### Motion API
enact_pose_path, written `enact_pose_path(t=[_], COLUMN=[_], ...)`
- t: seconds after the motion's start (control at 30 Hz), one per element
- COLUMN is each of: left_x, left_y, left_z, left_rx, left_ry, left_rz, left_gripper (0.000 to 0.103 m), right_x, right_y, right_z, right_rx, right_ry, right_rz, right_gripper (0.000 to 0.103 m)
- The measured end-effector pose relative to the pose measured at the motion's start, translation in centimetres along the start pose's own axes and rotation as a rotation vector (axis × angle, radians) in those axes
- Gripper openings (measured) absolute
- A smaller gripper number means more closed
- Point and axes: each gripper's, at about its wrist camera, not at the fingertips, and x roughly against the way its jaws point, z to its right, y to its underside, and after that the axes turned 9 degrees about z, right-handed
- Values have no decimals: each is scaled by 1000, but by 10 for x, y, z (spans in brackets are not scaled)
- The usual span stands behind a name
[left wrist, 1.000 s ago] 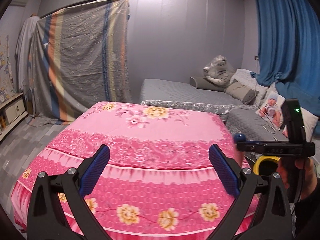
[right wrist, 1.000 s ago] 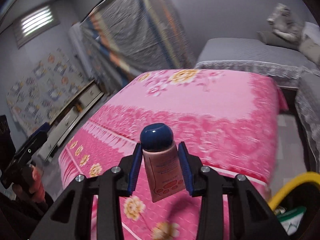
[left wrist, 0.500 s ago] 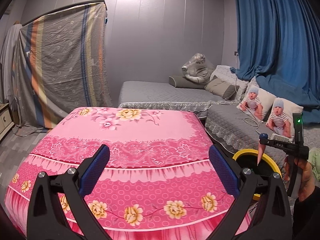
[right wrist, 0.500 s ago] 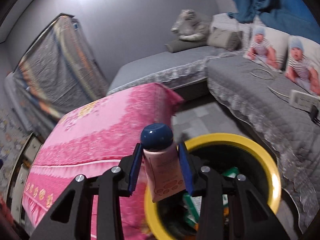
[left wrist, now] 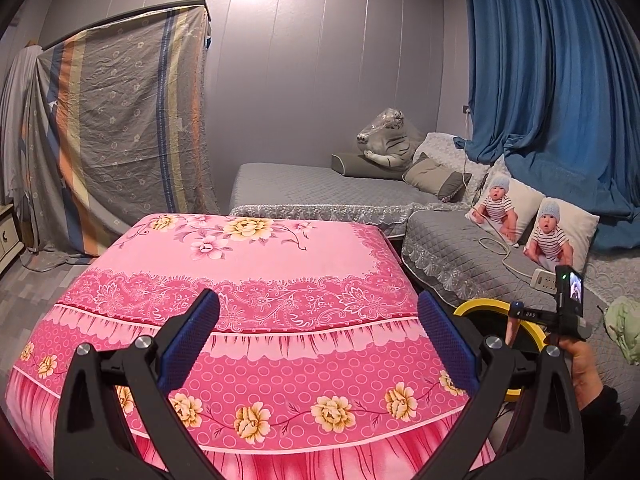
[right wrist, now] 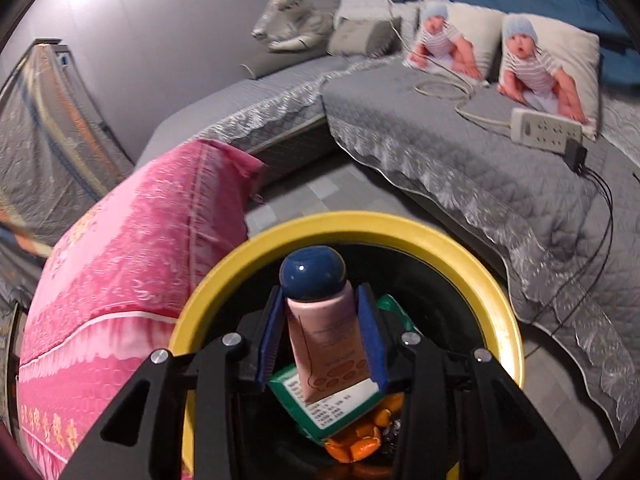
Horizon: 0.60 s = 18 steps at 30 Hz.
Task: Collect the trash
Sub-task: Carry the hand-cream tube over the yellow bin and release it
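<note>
My right gripper (right wrist: 320, 320) is shut on a pink tube with a dark blue cap (right wrist: 320, 320) and holds it right above the open mouth of the yellow-rimmed bin (right wrist: 460, 256). A green-and-white carton (right wrist: 340, 412) and orange scraps (right wrist: 356, 444) lie inside the bin. My left gripper (left wrist: 320, 344) is open and empty above the pink flowered table cover (left wrist: 248, 264). In the left wrist view the right gripper (left wrist: 532, 316) and the tube (left wrist: 513, 328) hang over the bin (left wrist: 476, 308) at the right of the table.
Grey quilted mattresses (left wrist: 452, 240) with baby-print pillows (left wrist: 560, 236), a power strip (right wrist: 546, 130) and cables lie beyond the bin. Blue curtains (left wrist: 552, 80) hang at the right. A striped sheet (left wrist: 120, 120) covers furniture at the left.
My right gripper has carried the tube from over the pink table to right above the bin mouth. The left gripper's view has swung right; it stays open.
</note>
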Motion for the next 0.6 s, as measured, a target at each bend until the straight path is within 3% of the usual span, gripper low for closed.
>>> enact_pose_path(t=[0.3,0.4,0.53,0.6], left_x=[4,4,5,7], left_y=[0,0,1,2], left_z=[-5,-8,-12,-14], left_rx=[27,27,40,35], left_ry=[3,-14,-34,-49], left_rz=[1,-7,-6,7], left_gripper=[95,95,95,95], right_x=[-2,-4,4,16], right_y=[-1,-2,-2,1], right_z=[10,9,7,1], right_rx=[8,28,19,39], right_ry=[43,94,101,118], right_rz=[12,22,36,69], right_gripper=[37,54,55,63])
